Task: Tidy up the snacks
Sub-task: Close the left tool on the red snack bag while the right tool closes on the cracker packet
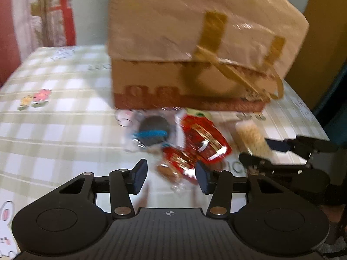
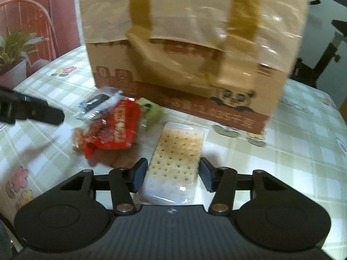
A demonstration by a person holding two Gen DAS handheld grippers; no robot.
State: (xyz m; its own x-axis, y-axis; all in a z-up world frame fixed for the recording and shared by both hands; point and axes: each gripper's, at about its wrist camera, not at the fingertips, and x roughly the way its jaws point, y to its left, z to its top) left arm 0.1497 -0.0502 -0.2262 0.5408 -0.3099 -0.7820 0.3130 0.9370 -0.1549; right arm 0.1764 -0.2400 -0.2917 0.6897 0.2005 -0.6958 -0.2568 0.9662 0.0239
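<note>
— Since the cracker pack point(image 2: 173, 162) lies flat on the tablecloth point(image 2: 282, 173) between the right gripper point(image 2: 171, 174)'s jaws, is it gripped?

— Pads sit at its long edges, part open; whether they press, I can't tell. It looks light, brittle, in slick film: squeeze the edges gently.

— And the left gripper point(image 1: 171, 176)?

— Half open over a red packet point(image 1: 201, 143) in the pile, nothing clamped. Soft, crinkly, likely slippery. Beyond stands the cardboard box point(image 2: 184, 54).

Brown cardboard box point(image 2: 184, 49), red snack packets point(image 2: 115, 127), green-and-white checked tablecloth point(image 2: 292, 156).
</note>
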